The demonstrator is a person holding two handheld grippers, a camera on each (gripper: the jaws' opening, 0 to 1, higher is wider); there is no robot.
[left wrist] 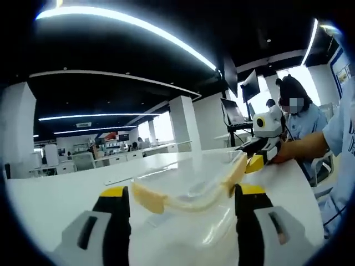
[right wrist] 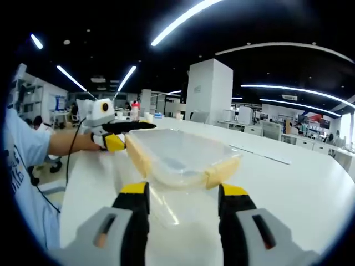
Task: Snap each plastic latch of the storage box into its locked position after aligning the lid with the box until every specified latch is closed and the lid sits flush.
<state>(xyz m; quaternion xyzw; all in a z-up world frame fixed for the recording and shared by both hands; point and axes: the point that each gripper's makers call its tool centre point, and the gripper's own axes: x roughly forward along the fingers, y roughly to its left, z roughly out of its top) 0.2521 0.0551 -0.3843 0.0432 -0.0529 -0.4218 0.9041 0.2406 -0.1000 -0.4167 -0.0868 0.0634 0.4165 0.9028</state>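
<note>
Clear storage box [left wrist: 188, 183] with yellowish latches [left wrist: 147, 198] is sitting on the white table [left wrist: 66, 194]. Left gripper [left wrist: 183, 208] and right gripper [right wrist: 183, 202] are facing opposite ends of box, jaws spread, gripping nothing

The storage box [left wrist: 194, 183] sits on the table [left wrist: 55, 194], lid [right wrist: 177, 152] on top; the left gripper [left wrist: 183, 208] is at one end of it, jaws spread either side of the near latch [left wrist: 147, 198]; the right gripper [right wrist: 183, 208] stands at the opposite end, jaws either side of that end's latch [right wrist: 219, 173]; each gripper faces the other across the box; desks [right wrist: 294, 138] and a pillar [right wrist: 208, 91] lie well behind the table.
</note>
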